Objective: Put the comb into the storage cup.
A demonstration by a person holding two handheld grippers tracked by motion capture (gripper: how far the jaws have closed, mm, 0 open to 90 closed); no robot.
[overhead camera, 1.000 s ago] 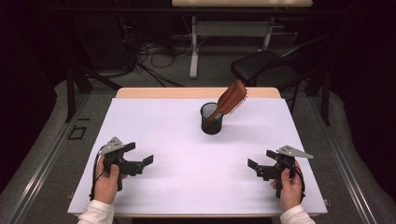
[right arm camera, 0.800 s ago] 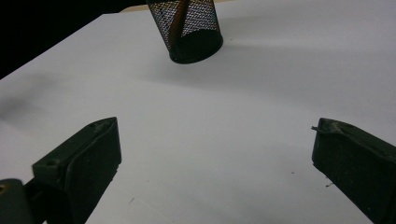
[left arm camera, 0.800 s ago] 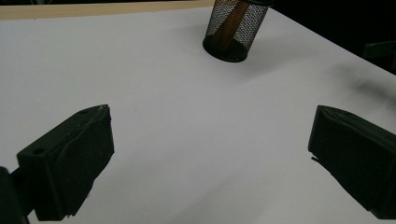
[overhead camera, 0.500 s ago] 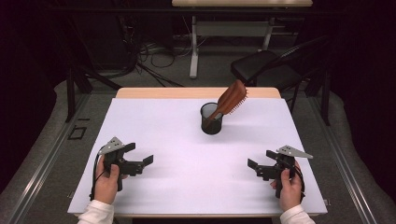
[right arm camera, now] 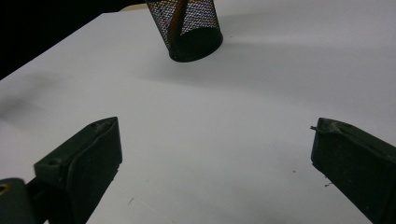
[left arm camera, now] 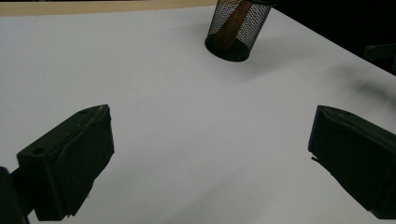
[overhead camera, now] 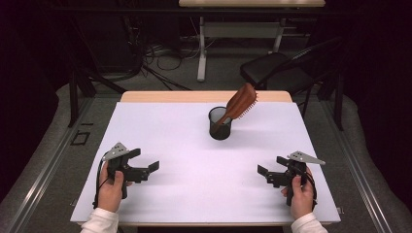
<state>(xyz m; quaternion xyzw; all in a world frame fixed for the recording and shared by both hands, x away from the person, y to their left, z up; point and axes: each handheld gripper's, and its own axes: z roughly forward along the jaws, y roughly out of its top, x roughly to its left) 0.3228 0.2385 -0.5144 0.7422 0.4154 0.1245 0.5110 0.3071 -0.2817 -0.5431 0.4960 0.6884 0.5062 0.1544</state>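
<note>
A black mesh cup (overhead camera: 220,125) stands upright at the middle back of the white table (overhead camera: 184,145). A brown hairbrush (overhead camera: 240,104) leans out of it to the right, handle down, bristles facing right. The cup (left arm camera: 238,28) sits far ahead in the left gripper view, and the cup (right arm camera: 189,28) does too in the right gripper view. My left gripper (overhead camera: 148,164) hovers near the front left, open, holding nothing. Over at the front right my right gripper (overhead camera: 265,175) is open as well, its jaws spread wide over bare table.
A wooden strip (overhead camera: 204,96) runs along the table's far edge. Beyond it stand a dark chair (overhead camera: 277,70) and a desk frame with cables on the floor (overhead camera: 160,53). Metal rails (overhead camera: 43,165) flank the table on both sides.
</note>
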